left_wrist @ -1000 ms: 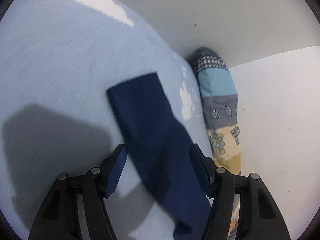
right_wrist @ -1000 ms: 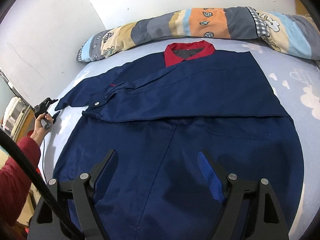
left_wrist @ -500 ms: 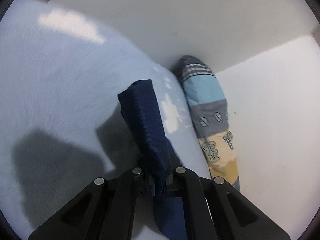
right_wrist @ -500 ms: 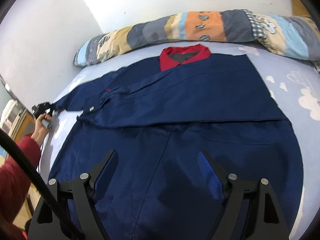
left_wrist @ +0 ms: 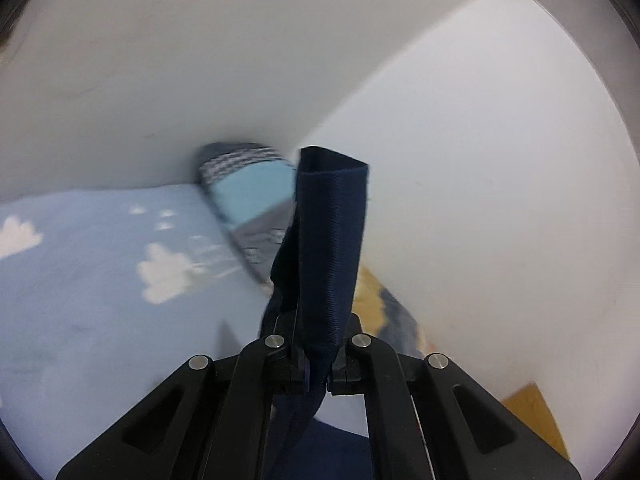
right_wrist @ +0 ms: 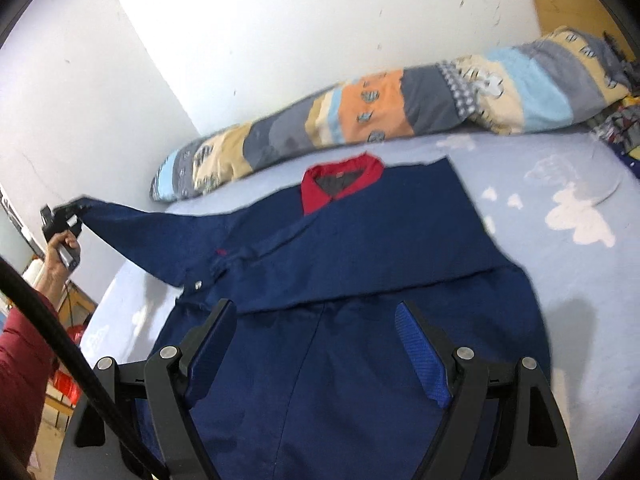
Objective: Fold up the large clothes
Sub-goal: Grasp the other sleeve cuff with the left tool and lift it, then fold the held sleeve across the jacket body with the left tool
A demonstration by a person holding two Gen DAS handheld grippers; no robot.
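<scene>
Left hand-held gripper [left_wrist: 316, 364] clenched on navy sleeve [left_wrist: 330, 240] lifted off bed [right_wrist: 580, 280] left edge; right hand-held gripper [right_wrist: 320, 348] released above jacket [right_wrist: 360, 280].

Under my work lies a pale blue bedsheet [right_wrist: 568, 264] printed with white clouds [left_wrist: 164, 276]. A long patchwork bolster [right_wrist: 400, 112] in orange, grey, beige and light blue runs along the white wall [right_wrist: 280, 40]. A wooden board [right_wrist: 576, 12] leans in the far corner.
</scene>
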